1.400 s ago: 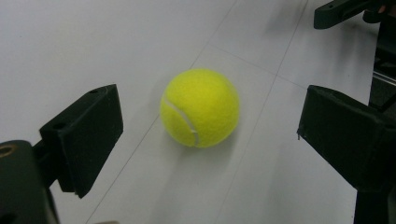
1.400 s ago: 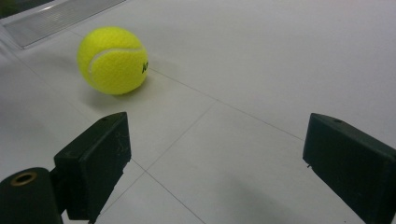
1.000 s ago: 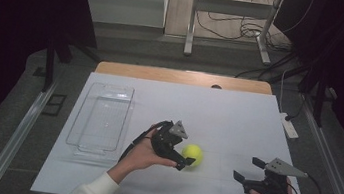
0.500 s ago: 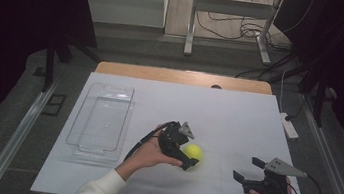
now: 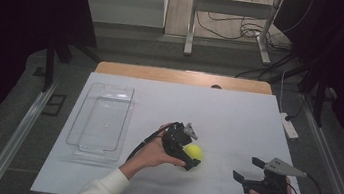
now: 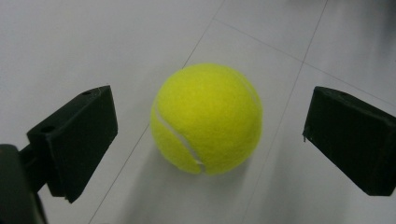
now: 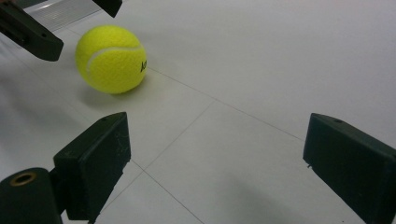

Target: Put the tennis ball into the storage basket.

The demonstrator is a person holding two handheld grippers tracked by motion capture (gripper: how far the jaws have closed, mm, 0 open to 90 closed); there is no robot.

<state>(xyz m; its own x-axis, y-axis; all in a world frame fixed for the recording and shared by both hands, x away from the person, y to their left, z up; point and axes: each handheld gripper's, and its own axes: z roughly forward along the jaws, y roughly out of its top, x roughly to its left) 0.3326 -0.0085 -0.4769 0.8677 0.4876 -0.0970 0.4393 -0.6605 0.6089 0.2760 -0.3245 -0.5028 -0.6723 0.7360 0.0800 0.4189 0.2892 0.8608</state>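
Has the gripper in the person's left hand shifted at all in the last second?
Yes. The left gripper has moved right and slightly nearer the person, away from the clear tray, so its open jaws now straddle the tennis ball.

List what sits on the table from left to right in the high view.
Clear plastic tray → left gripper → tennis ball, between its open jaws → right gripper, open, apart from the ball.
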